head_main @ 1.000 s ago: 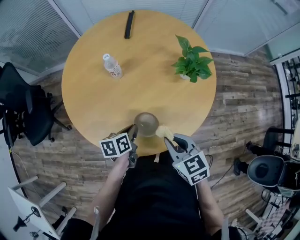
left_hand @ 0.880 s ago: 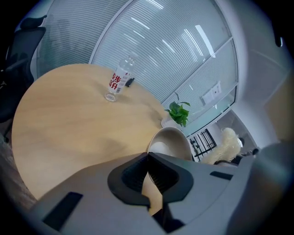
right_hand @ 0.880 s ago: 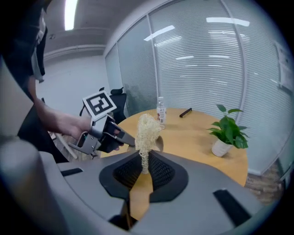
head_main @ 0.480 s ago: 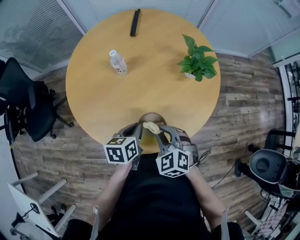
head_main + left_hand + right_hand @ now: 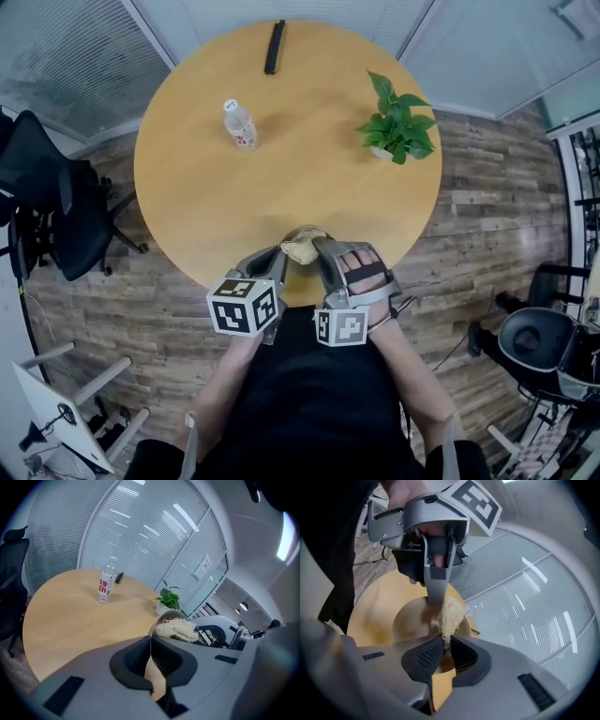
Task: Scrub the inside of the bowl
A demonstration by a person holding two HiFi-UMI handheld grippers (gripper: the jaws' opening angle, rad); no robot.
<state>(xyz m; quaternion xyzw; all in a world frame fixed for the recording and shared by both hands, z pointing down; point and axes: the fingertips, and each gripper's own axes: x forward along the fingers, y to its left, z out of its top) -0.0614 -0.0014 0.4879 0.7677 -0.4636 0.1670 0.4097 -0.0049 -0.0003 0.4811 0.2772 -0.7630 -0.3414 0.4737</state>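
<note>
The bowl [image 5: 305, 230] sits at the 6 o'clock edge of the table [image 5: 281, 141]. The left gripper [image 5: 151, 660] pinches the bowl's rim near 8 o'clock. The right gripper [image 5: 444, 651] clamps the scrubber [image 5: 450, 613], seemingly inside the bowl. A hard stroke could twist the thin rim free and tip the bowl off the edge.

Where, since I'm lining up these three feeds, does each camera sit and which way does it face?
Head view: on the person's head, looking steeply down at the table; both forearms, left tool and right tool show.
Left gripper view: on the left tool, looking along its jaws, shut on the bowl rim, across the table.
Right gripper view: on the right tool, facing the left tool across the bowl, jaws pinching the scrubber.
Shared: both gripper views show bowl and scrubber.
</note>
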